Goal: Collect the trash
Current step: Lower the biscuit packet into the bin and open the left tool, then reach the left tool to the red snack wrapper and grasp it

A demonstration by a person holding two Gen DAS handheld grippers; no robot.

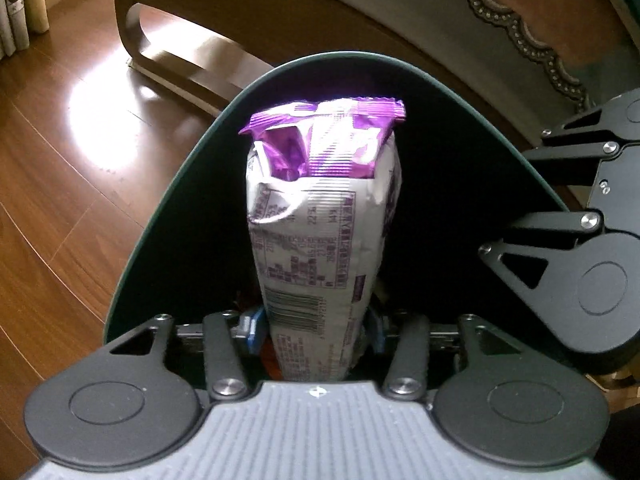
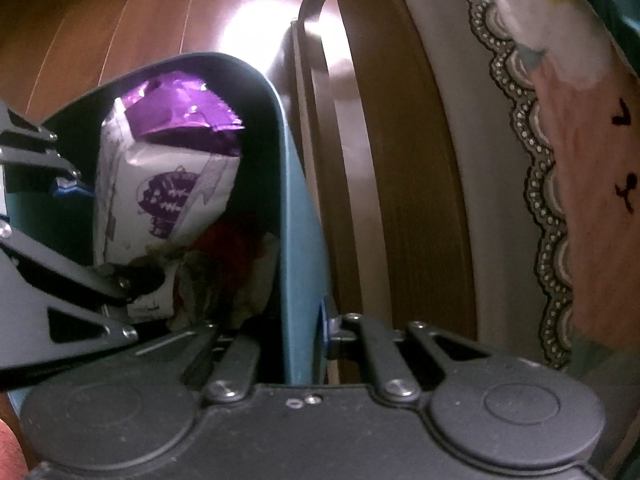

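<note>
While the left gripper [image 1: 316,332] points steeply down into the bin [image 1: 168,216], a purple and white snack bag [image 1: 320,236] stands between its blue-padded fingers [image 1: 250,330], with the long axis running away from the camera along the fingers. The bag's crimped purple end [image 1: 328,112] points toward the far rim of the bin; the barcode end sits down between the fingers. The jaws are partly spread with the bag between them; whether the pads press on it cannot be told, as the contact is hidden behind the bag and the linkage.

The bin is dark teal, with a curved rim and a black interior. From the right wrist view the bag [image 2: 168,184] is seen inside the bin opening, tilted, printed face showing a purple figure. Beneath it in the bin [image 2: 296,200] lie crumpled wrappers and paper [image 2: 224,276], including something red; individual items cannot be distinguished.

The right gripper [image 2: 308,344] straddles the bin wall, jaws pressed together on the wall, one finger inside and one outside.

The bin stands on a wooden floor [image 1: 60,184], just beside a curved wooden furniture leg [image 1: 176,68] and a bedspread with a beaded scalloped border [image 2: 532,184].
</note>
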